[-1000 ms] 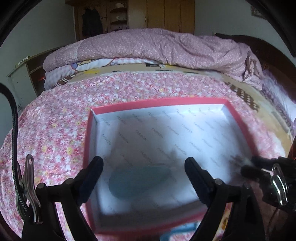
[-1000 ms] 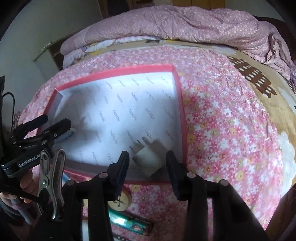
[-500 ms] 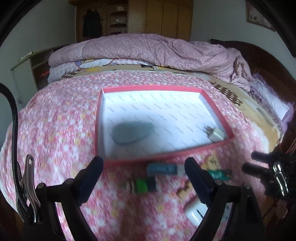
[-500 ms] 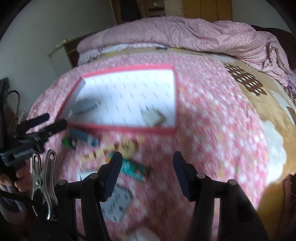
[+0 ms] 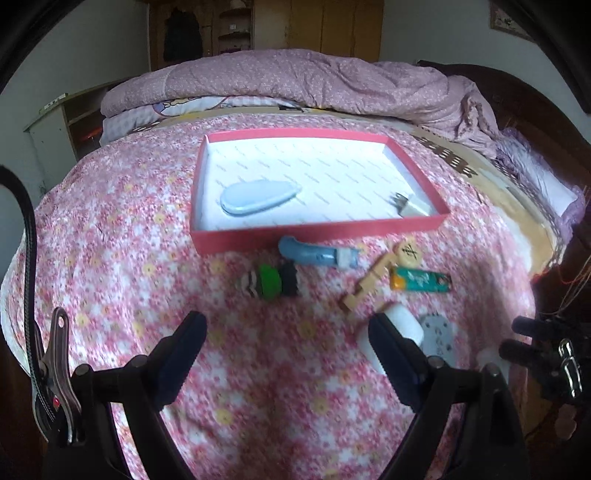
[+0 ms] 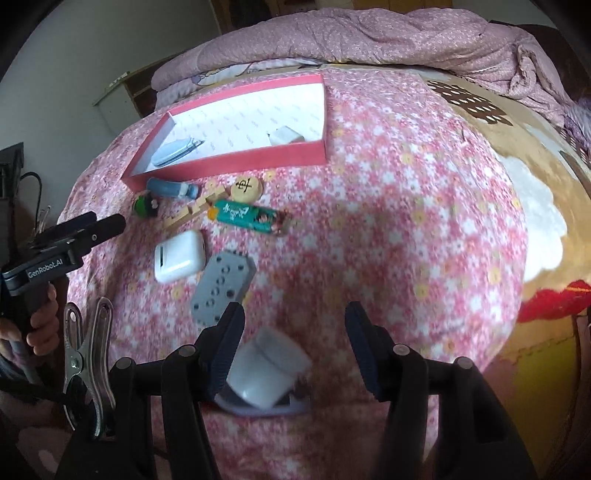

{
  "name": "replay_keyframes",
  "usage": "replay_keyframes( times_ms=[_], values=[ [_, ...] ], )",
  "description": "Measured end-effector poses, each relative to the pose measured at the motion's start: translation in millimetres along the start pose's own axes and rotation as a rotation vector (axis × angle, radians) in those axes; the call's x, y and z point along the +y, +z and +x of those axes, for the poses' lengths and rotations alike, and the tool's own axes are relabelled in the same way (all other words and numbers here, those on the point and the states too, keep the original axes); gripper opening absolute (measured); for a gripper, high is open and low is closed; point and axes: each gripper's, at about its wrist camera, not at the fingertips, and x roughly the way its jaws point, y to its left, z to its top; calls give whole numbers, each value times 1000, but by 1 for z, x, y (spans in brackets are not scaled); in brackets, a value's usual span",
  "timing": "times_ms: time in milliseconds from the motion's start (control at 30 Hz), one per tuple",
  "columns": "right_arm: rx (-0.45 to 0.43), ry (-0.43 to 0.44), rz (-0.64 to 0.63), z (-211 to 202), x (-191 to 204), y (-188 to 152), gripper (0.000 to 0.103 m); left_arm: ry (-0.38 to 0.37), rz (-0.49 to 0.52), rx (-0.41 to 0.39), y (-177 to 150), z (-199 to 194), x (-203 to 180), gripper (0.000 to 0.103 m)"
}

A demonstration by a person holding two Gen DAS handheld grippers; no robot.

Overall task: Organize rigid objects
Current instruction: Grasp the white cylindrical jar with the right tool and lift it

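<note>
- Two pieces boxed: blue case (image 5: 258,197) and plug (image 5: 408,206) inside red box (image 5: 317,230).
- Eight-odd strewn on bedspread (image 5: 110,229).
- Both grippers, left (image 5: 286,345) and right (image 6: 293,334), wide apart, gripping nothing.

A pink floral bedspread (image 5: 110,229) is spread across the bed; a mauve quilt (image 5: 314,81) is heaped along its far side, over a folded cartoon-print blanket (image 5: 192,105); a brown and white patterned cover (image 6: 524,173) is seen at the right; wooden cupboards (image 5: 332,29) are set against the back wall; a low shelf unit (image 5: 55,125) is placed at the left.
</note>
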Motion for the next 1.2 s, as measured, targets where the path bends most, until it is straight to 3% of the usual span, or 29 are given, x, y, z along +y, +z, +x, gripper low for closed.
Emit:
replay_keyframes(
  times_ms=[433,833,1067,1200],
  values=[
    [39,57,-79,-4,12,-29,58,-72,73,33,-26,-7,-24,92],
    [38,39,-111,8,17,-35,58,-157,67,68,-31,3,-39,92],
    [22,57,-74,18,12,-35,58,-119,132,50,-29,20,-57,92],
    [18,66,-65,22,11,-36,58,-41,177,30,-29,32,-65,92]
  ],
)
